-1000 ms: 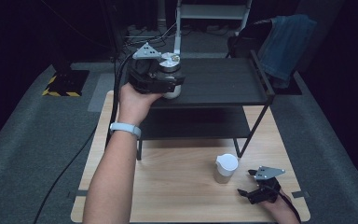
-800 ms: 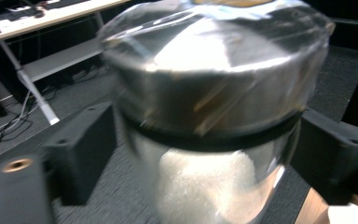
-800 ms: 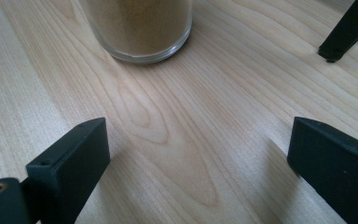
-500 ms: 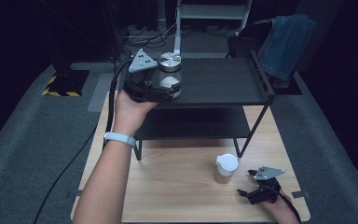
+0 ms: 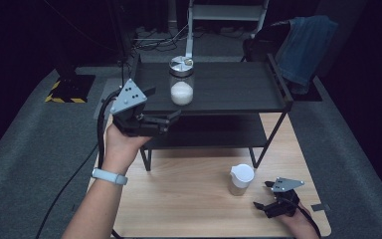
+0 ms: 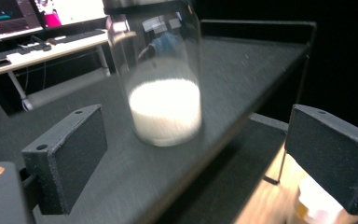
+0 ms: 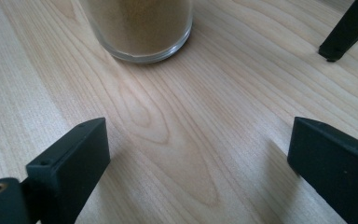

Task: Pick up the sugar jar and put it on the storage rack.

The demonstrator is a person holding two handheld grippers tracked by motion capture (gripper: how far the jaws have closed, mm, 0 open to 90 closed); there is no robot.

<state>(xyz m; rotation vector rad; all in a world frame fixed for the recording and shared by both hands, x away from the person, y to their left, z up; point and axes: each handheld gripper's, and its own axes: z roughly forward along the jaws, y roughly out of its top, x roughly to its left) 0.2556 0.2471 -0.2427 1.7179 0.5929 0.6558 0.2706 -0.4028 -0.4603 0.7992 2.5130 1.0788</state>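
Bare top shelf (image 5: 229, 89) lies open right of the salt jar (image 5: 181, 82); its raised rim (image 5: 278, 82) blocks my sideways entry.

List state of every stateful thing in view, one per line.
glass jar: upright on shelf top, lid on, part full of white powder, released
white-lidded jar: upright on table, lid on, untouched
left gripper: open, clear of jar
right gripper: open, resting on table

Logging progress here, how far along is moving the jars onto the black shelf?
Done: the glass jar of white powder stands on the black shelf's top tier, and the left tool is open, its jaws apart in front of the jar. In hand: nothing. Left: the white-lidded jar of brown powder sits on the wooden table beside the open right tool.
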